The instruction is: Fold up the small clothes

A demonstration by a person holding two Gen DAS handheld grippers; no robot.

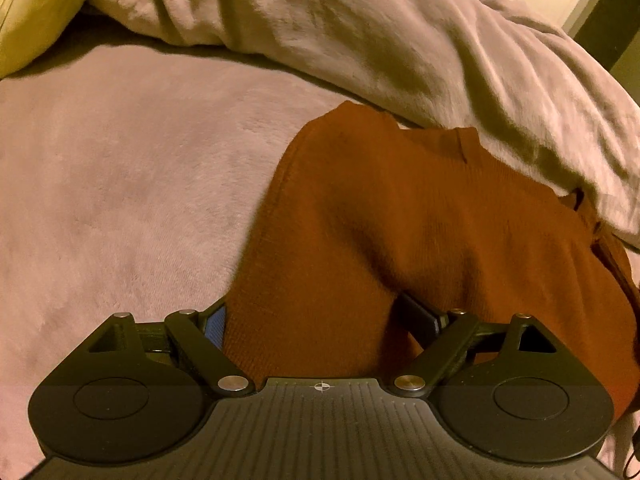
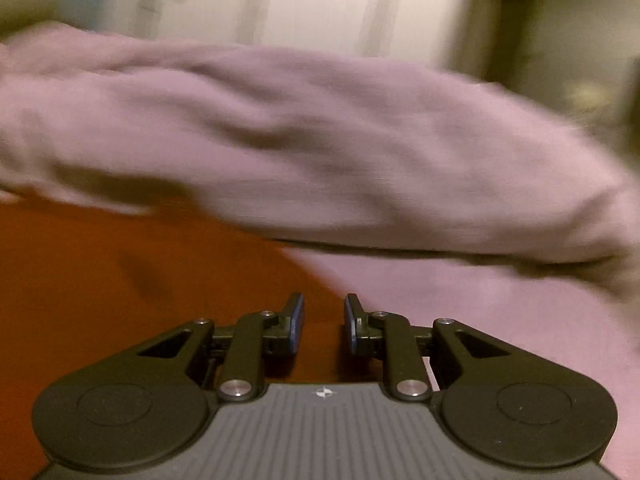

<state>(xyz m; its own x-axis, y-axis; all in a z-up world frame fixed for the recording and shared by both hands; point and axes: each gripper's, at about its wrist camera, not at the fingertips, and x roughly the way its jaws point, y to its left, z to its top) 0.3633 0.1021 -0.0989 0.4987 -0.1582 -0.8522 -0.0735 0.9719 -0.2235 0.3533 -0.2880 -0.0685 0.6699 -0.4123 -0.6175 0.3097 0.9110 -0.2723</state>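
A rust-orange knit garment (image 1: 420, 216) lies on a pinkish plush blanket (image 1: 132, 176). In the left wrist view its near edge bunches up between my left gripper's (image 1: 316, 320) wide-spread fingers and hides most of them; the jaws are not closed on it. In the right wrist view the same orange garment (image 2: 132, 280) fills the lower left. My right gripper (image 2: 323, 320) hovers over its right edge with its jaws a small gap apart and nothing between them. The view is motion-blurred.
A rumpled pink blanket heap (image 1: 380, 40) lies right behind the garment and overlaps its far right side; it also shows in the right wrist view (image 2: 300, 140). A yellow-green pillow (image 1: 36, 4) sits far left. White cabinet doors (image 2: 320, 4) stand behind the bed.
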